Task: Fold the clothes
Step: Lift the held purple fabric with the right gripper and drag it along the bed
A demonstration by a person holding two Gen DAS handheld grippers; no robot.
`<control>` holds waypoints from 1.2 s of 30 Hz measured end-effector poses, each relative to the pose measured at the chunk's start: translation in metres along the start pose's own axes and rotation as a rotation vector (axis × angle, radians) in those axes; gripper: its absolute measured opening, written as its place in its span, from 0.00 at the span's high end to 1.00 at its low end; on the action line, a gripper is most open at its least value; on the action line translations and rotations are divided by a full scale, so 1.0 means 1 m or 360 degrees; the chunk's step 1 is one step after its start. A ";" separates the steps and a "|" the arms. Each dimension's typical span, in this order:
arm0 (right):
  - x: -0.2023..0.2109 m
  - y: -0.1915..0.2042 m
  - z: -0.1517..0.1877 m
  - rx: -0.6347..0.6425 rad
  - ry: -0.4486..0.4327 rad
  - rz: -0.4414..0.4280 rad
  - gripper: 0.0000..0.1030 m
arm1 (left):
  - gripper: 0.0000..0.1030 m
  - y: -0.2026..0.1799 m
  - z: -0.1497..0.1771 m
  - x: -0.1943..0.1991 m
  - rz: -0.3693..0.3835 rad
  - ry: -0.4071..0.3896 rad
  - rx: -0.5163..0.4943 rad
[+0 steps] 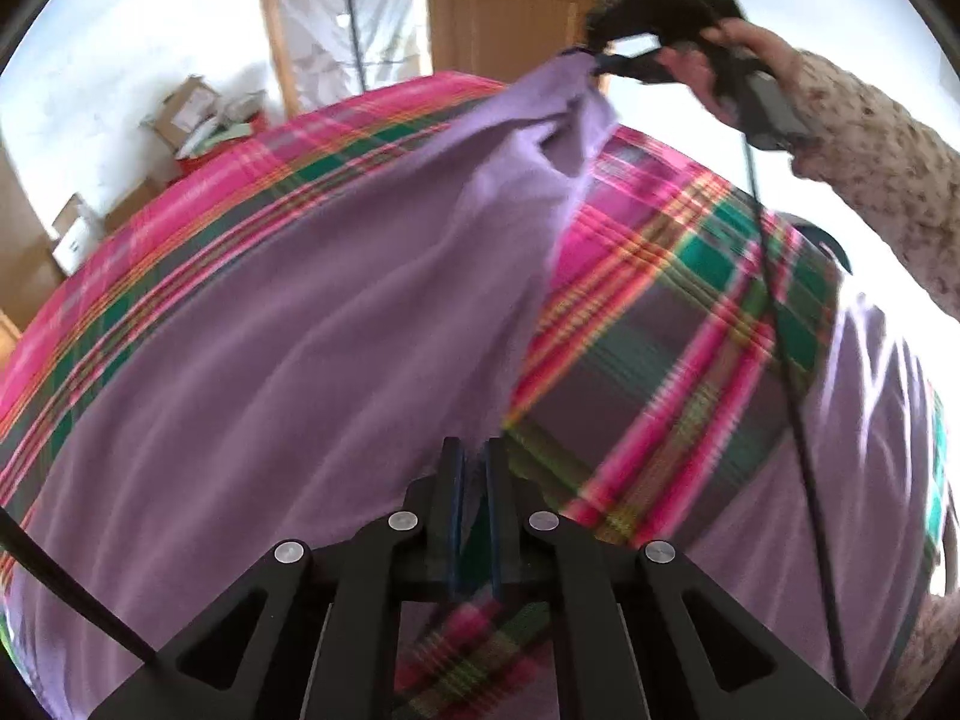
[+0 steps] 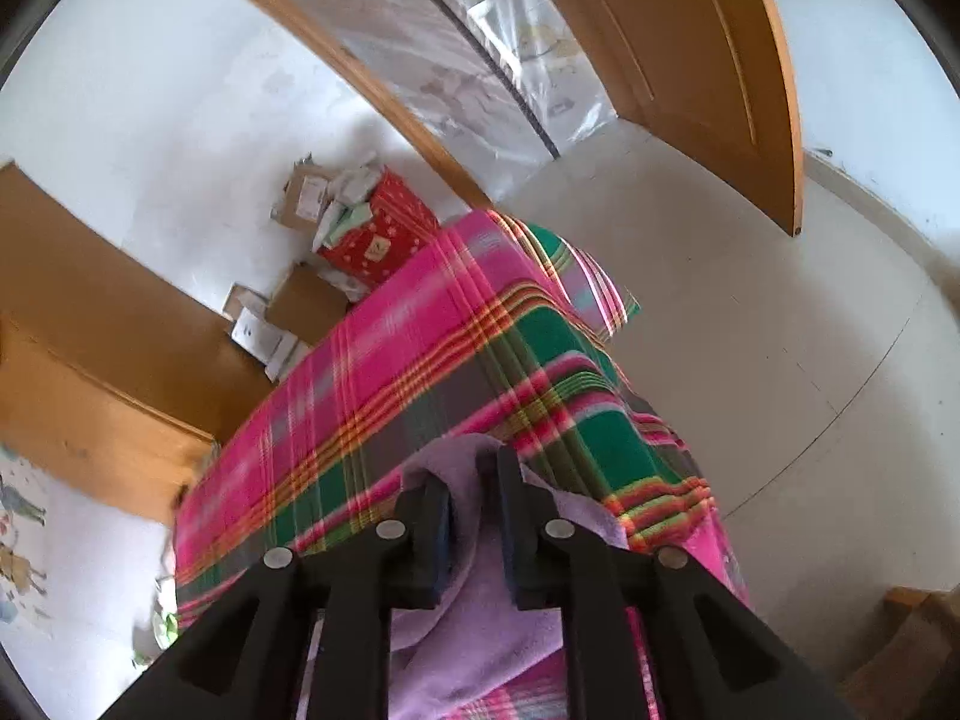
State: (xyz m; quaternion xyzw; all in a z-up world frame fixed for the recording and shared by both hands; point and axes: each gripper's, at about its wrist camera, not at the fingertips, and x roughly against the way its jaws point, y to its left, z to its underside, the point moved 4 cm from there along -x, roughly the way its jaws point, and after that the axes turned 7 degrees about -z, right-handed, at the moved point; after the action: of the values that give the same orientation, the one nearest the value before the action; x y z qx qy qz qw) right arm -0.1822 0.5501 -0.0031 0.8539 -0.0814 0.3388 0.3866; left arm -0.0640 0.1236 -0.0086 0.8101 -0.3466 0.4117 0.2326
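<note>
Nearest to you, your left tongs sit with the jaws almost together, a thin edge of the lilac garment pinched between the blue pads. That garment spreads flat across the plaid sheet of the table, its long axis running from these tongs up and away to the right, where it narrows into a lifted corner. The picture here is smeared, so finer creases cannot be read.

At that far corner your right tongs hold the bunched tip of the cloth, with your right hand wrapped around the handle and a speckled sleeve behind it. A black cable drops from that handle across the sheet.

From your right wrist camera, the right tongs stand a little apart, lilac fabric lying between the jaws and draping back under them; whether the pads press on it cannot be told from this angle. The cloth hangs toward you, its free end out of sight below.

Beyond the table's far edge, on the floor by the white wall, cardboard boxes are piled. A red box holds pale packets stacked above its rim; what is in the brown ones is not clear. A wooden door stands open behind.
</note>
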 end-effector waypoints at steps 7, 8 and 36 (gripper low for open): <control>0.015 0.008 -0.002 0.0179 -0.0156 0.0110 0.63 | 0.93 0.013 -0.003 -0.006 0.0050 -0.0013 0.0111; 0.012 0.010 -0.002 0.0226 -0.0141 0.0153 0.63 | 0.93 0.012 -0.004 -0.006 0.0035 -0.0013 0.0107; -0.047 -0.012 -0.036 -0.0021 0.0270 0.0309 0.60 | 0.93 0.011 -0.006 -0.007 0.0078 -0.0030 0.0123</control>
State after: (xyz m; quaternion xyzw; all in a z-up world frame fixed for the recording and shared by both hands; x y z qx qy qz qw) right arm -0.2315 0.5777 -0.0236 0.8077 -0.1329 0.4450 0.3632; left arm -0.0783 0.1236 -0.0101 0.8136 -0.3525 0.4226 0.1877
